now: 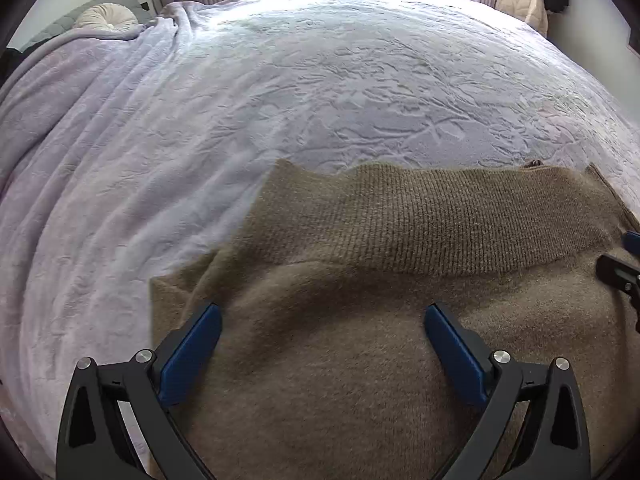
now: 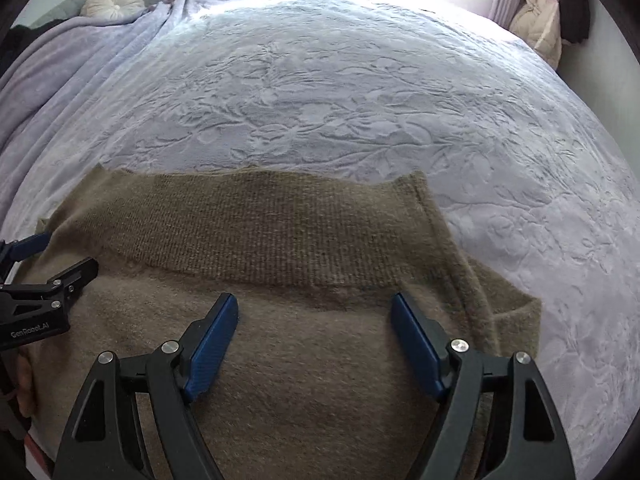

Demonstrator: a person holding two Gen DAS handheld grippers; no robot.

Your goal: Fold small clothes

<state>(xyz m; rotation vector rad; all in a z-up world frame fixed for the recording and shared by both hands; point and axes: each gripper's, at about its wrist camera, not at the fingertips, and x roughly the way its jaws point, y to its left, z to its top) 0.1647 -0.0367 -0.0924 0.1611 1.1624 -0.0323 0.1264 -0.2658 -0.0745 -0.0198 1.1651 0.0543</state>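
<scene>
While spread wide, both grippers (image 1: 322, 316) (image 2: 314, 304) hover over the sweater (image 1: 360, 360).

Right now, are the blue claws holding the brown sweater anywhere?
No. The left gripper and the right gripper are both open above the brown sweater, with nothing pinched between their fingers.

Brown knit on pale lilac bedding
The sweater (image 1: 360, 340) is fuzzy tan-brown with a ribbed band; the bedspread (image 1: 320, 92) is pale lavender, embossed with flowers and leaves; the round cushion (image 1: 106, 16) is cream; each hand-held gripper (image 1: 322, 316) is black with blue pads (image 1: 192, 356)
</scene>
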